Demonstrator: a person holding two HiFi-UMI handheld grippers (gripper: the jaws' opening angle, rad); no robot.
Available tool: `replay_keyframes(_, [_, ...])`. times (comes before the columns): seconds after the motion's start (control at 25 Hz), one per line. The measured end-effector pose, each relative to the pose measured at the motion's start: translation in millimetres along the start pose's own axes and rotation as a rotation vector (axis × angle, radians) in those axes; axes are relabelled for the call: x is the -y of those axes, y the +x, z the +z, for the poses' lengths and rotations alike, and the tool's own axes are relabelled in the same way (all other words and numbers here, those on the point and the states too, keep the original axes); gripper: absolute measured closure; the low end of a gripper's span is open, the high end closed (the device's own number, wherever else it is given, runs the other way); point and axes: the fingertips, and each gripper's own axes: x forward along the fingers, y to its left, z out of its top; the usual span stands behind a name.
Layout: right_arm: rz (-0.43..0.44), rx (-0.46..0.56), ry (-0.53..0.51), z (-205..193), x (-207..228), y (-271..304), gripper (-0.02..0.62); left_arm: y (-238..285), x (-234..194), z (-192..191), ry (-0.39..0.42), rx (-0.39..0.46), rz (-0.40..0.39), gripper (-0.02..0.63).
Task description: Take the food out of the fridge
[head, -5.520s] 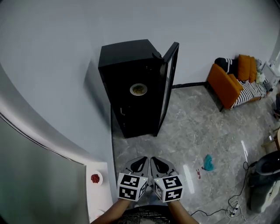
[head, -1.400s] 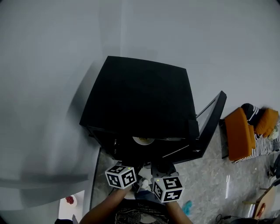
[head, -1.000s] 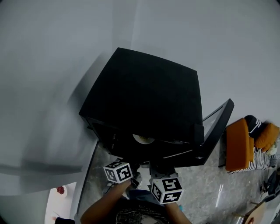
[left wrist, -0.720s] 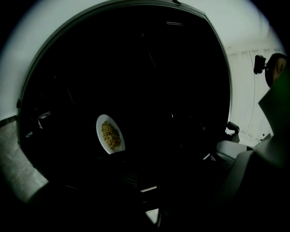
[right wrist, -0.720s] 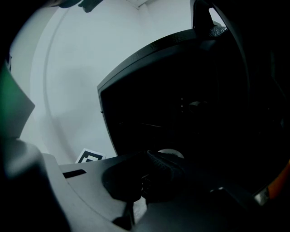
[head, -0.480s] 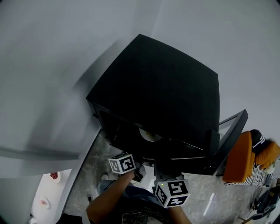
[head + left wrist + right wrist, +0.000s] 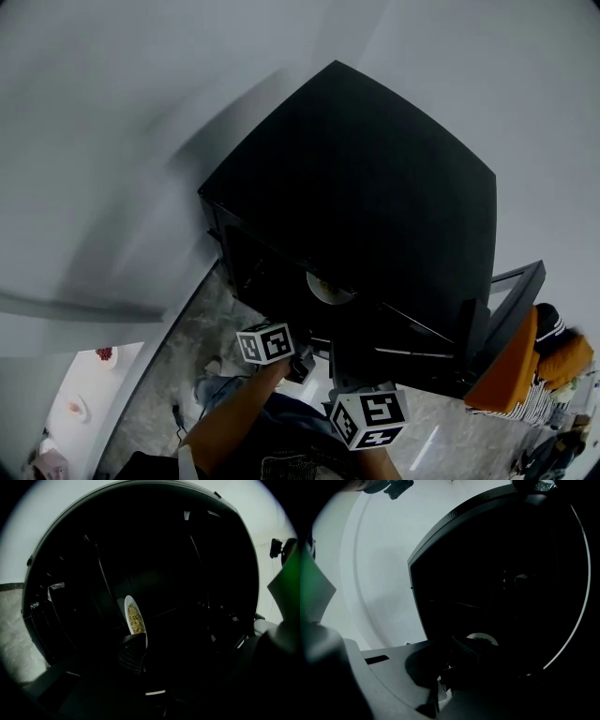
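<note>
Plate of food [image 7: 328, 287] inside the black fridge [image 7: 375, 178], door [image 7: 514, 298] swung open at right, left claw [image 7: 301, 365] and right claw [image 7: 351, 379] at the opening, each showing one jaw, spread or pressed together too dark to tell, orange sofa [image 7: 502, 380] beyond the door

You have the black fridge [image 7: 375, 206] standing on the grey marbled floor [image 7: 178, 366], with its door [image 7: 502, 309] swung open at its right side. On a dark shelf inside sits one white plate of food [image 7: 328, 286]. At the floor's lower left, a white table [image 7: 94, 394] carries a small dish [image 7: 103, 353] of something red.
</note>
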Motion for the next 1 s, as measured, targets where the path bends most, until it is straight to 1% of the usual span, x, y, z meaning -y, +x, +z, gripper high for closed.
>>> replay_keyframes(0.04, [0.001, -0.002, -0.002, 0, 1, 1, 0.574, 1, -3, -1, -0.005, 0.0, 0.003, 0.582])
replay_keyframes(0.16, [0.001, -0.007, -0.01, 1, 4, 3, 0.574, 5, -9, -4, -0.025, -0.01, 0.005, 0.517])
replay_keyframes(0.36, [0.002, -0.022, -0.024, -1, 6, 6, 0.574, 11, -18, -6, -0.066, -0.001, 0.017, 0.503])
replay_keyframes(0.56, [0.002, -0.03, -0.028, -4, 7, 6, 0.574, 19, -24, -5, -0.101, 0.01, 0.034, 0.495])
replay_keyframes(0.76, [-0.004, -0.035, -0.03, -7, 10, 6, 0.574, 26, -32, -1, -0.168, 0.036, 0.085, 0.497])
replay_keyframes(0.88, [-0.007, -0.036, -0.031, -6, 11, 5, 0.574, 29, -33, 0, -0.186, 0.035, 0.121, 0.498])
replay_keyframes(0.96, [-0.008, -0.037, -0.033, -6, 11, 5, 0.574, 29, -36, 1, -0.191, 0.04, 0.156, 0.53])
replay_keyframes(1.0, [-0.009, -0.038, -0.034, -7, 11, 5, 0.574, 29, -36, 2, -0.193, 0.044, 0.17, 0.532])
